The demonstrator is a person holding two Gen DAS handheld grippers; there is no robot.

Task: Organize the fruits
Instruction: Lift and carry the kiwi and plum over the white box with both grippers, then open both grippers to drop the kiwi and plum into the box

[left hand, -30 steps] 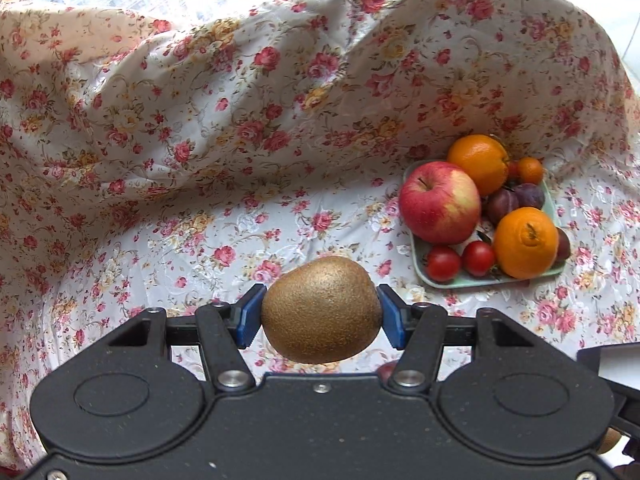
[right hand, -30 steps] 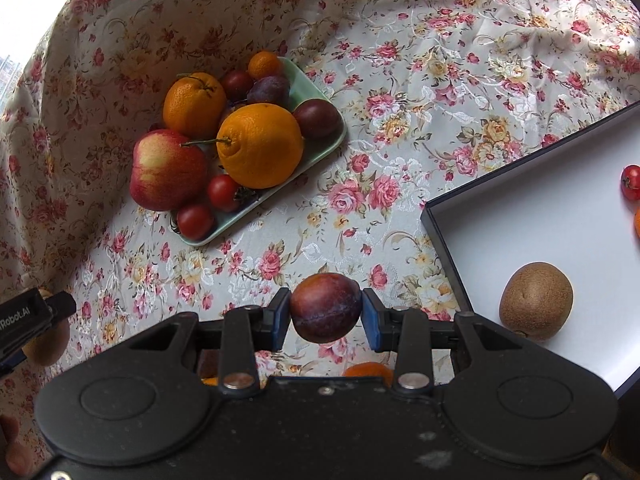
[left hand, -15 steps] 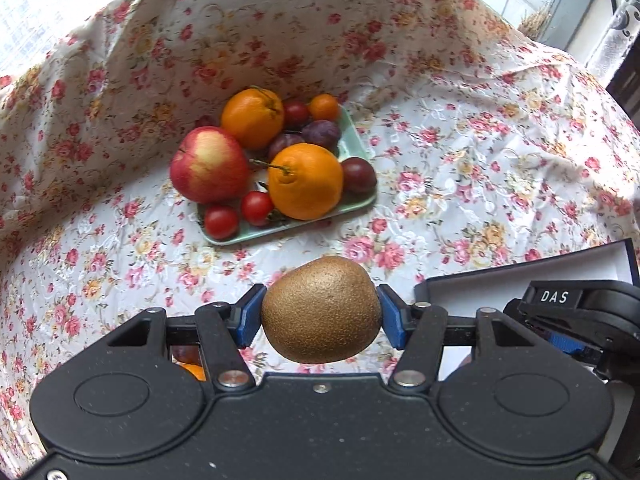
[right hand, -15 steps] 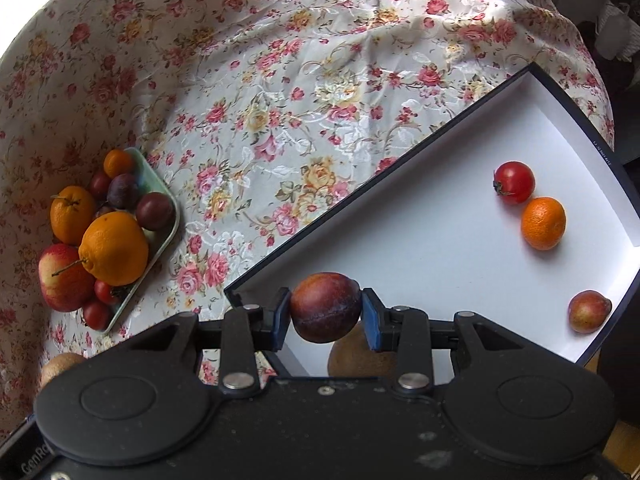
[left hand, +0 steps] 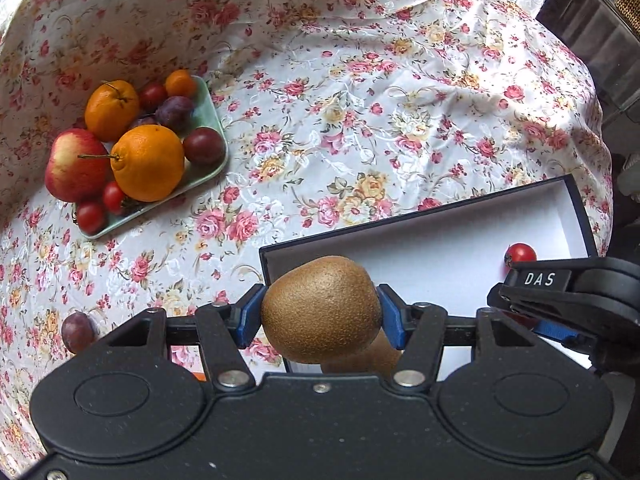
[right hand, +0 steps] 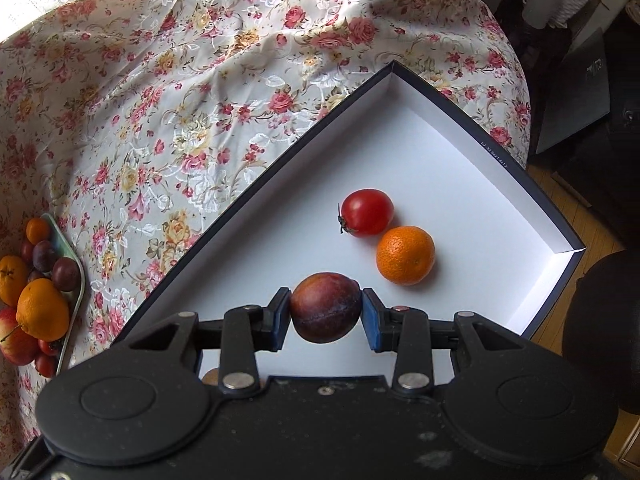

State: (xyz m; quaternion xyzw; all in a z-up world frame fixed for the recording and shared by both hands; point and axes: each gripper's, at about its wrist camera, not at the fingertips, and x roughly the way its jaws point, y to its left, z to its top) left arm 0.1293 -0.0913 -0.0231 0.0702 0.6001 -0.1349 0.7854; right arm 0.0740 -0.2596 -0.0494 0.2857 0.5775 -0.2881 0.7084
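Clearly, a kiwi (left hand: 320,308) is clamped between the pads of the left gripper (left hand: 320,314) above the near corner of the white box (right hand: 460,152), while a plum (right hand: 325,306) is gripped by the right gripper (right hand: 325,312) over the box floor. Each fruit is best lowered onto bare floor before release, kept apart from the tomato (right hand: 367,212) and mandarin (right hand: 405,255) beyond the plum and from the second kiwi (left hand: 380,356) half hidden beneath the held one; the green plate (left hand: 208,168) of remaining fruit lies well away from the box on the floral cloth (left hand: 360,120).

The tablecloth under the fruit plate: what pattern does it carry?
White tablecloth printed with small pink and red roses and yellow flowers; clearest in the left wrist view.
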